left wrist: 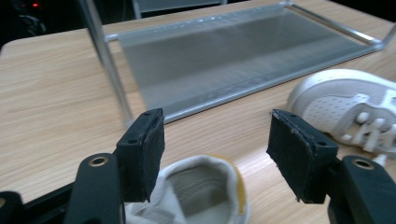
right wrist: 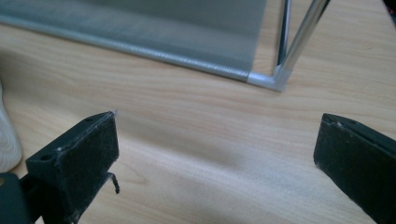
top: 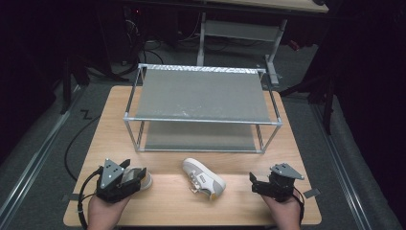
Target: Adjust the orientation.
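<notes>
**High view: two white shoes on the table, both grippers open, rack empty of shoes**

High view shows a wooden table (top: 158,211) with a two-tier metal shoe rack (top: 201,93) standing toward its far edge. Both grey shelves of the rack are bare; the lower shelf (left wrist: 233,51) shows as flat grey fabric in the left gripper view.

One white shoe (top: 203,178) lies near the middle of the table's near edge, in front of the rack and apart from it, its toe pointing toward the rack. A second white shoe (left wrist: 201,191) sits near the near left corner, with its heel opening, trimmed in yellow, facing up between the jaws of the left gripper (top: 136,175). Those jaws stand wide, one on each side of the heel, and the pads do not press on it.

Near the near right corner, the right gripper (right wrist: 215,158) hangs over bare wood with its jaws spread wide and nothing between them. The rack's near right corner post (right wrist: 299,42) stands just beyond it.
</notes>
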Demonstrator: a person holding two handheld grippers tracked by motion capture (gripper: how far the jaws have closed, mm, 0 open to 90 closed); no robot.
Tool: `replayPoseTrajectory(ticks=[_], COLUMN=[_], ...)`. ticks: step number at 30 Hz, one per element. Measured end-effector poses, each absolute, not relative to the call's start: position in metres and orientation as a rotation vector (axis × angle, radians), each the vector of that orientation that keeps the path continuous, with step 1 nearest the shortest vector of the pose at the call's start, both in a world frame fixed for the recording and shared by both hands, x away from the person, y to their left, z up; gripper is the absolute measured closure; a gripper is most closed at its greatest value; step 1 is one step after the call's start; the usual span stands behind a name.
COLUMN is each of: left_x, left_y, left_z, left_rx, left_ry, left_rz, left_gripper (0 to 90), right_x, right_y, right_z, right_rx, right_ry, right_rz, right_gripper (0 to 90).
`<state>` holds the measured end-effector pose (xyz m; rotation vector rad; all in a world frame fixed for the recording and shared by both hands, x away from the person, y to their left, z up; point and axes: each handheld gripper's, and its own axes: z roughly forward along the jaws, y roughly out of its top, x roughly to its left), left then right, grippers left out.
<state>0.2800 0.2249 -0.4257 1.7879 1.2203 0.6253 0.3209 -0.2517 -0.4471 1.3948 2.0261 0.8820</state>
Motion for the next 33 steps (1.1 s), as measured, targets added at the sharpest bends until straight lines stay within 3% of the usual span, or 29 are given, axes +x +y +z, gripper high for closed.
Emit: replayPoseTrajectory(ticks=[20, 33], left_x=[0.288, 0.289], left_y=[0.240, 0.245], left_z=[-0.430, -0.437], left_rx=[1.776, 1.843], left_ry=[1.388, 1.518], left_rz=[0.654, 0.582], left_gripper=[33.7, 36.3], right_x=[0.320, 0.321], right_y=[-0.260, -0.262], right_z=[-0.450, -0.453], right_rx=[1.436, 1.462], right_ry=[2.027, 2.038], right_rz=[0.884, 0.883], right_gripper=[4.4, 5.6])
